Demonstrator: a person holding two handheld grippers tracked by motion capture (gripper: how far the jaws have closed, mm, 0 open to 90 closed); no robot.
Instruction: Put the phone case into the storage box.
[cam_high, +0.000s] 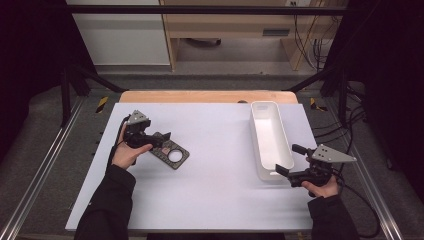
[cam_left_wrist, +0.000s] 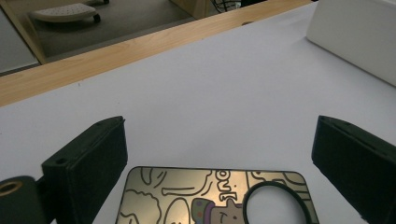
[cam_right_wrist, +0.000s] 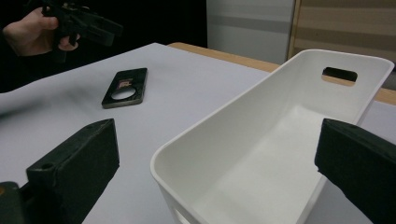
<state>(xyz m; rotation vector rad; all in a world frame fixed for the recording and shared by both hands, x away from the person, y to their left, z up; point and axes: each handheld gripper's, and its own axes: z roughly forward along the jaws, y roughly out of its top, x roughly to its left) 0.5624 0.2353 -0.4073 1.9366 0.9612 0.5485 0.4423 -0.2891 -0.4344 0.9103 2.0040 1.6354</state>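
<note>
Fingers of the left gripper (cam_high: 159, 138) are spread wide and hold nothing; they straddle the near end of the flat dark plate (cam_high: 171, 153), which lies on the white counter (cam_high: 215, 165) left of centre. In the left gripper view the plate (cam_left_wrist: 217, 196) sits between the fingers (cam_left_wrist: 88, 163), untouched. The right gripper (cam_high: 290, 161), also wide open and empty, faces the near end of the white bin (cam_high: 269, 137). Step in hand, as judged: approach for pickup of the plate. The next move calls for lowering the fingers to the counter and closing across the plate's edges.
</note>
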